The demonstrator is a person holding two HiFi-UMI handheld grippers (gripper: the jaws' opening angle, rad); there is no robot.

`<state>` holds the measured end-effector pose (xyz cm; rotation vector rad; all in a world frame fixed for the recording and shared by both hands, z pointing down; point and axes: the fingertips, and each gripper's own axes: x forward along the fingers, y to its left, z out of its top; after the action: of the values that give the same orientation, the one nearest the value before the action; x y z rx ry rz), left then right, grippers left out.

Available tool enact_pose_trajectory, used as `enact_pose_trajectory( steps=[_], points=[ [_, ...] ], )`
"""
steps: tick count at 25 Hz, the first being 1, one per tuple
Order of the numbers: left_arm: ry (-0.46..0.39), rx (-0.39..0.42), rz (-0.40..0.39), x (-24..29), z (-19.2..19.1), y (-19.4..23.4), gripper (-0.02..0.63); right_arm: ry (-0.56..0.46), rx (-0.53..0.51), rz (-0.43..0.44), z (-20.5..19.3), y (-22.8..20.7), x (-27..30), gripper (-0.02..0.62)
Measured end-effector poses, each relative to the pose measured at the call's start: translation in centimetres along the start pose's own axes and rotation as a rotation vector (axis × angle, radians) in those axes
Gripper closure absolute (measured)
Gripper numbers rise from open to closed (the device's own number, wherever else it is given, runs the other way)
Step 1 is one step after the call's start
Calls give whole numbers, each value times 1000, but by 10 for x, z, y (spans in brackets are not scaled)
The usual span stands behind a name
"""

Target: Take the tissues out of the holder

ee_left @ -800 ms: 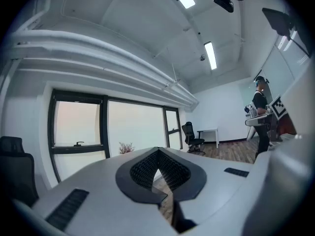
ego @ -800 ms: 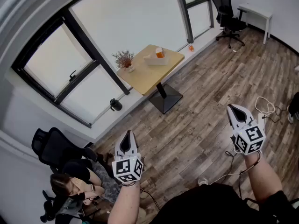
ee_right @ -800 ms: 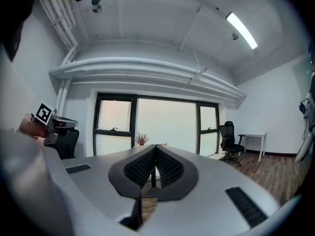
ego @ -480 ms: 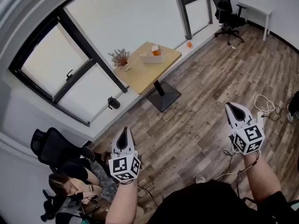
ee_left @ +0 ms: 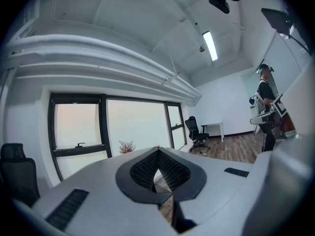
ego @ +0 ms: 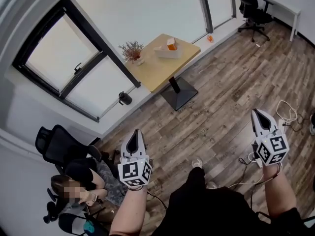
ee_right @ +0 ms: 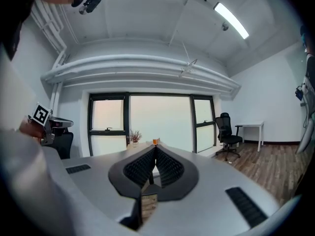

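Left gripper (ego: 136,134) is clenched and empty: its own view shows the ribbed pads meeting at the tips, with only the room beyond. It is held roughly level over the wooden floor (ego: 221,97). A seated person (ego: 78,186) and an office chair (ego: 55,149) are to its left.

Far ahead, by the window, stands a small wooden table (ego: 158,75). A dried plant (ego: 132,50) sits on its left. The white holder (ego: 166,52) sits on its right, with what look like the tissues (ego: 171,44) sticking up from it, orange on top.

Right gripper (ego: 259,116) is likewise closed tight on nothing, held level at the near right above loose cables (ego: 288,114).

The step in hand appears to be the approach, since both tools are well apart from the holder. The next move calls for walking up to the table. One gripper would then open its jaws and close them on the tissues while the other steadies the holder.

No brand or wording is legible. The cube (ego: 134,173) on each gripper bears only black-and-white square markers.
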<state>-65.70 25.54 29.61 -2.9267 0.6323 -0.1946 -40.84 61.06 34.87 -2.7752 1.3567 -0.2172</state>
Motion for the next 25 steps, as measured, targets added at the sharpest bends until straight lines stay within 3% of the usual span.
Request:
enact_pose_trajectory(
  steps=[12, 18, 25],
  points=[
    [-23, 16, -106, 132, 6, -18, 601, 39, -12, -97, 9, -48, 67, 589],
    [-48, 29, -170, 209, 19, -9, 601, 75, -29, -173, 17, -70, 116, 589],
    [-52, 36, -225, 288, 6, 6, 601, 86, -49, -220, 24, -80, 187, 589]
  ],
)
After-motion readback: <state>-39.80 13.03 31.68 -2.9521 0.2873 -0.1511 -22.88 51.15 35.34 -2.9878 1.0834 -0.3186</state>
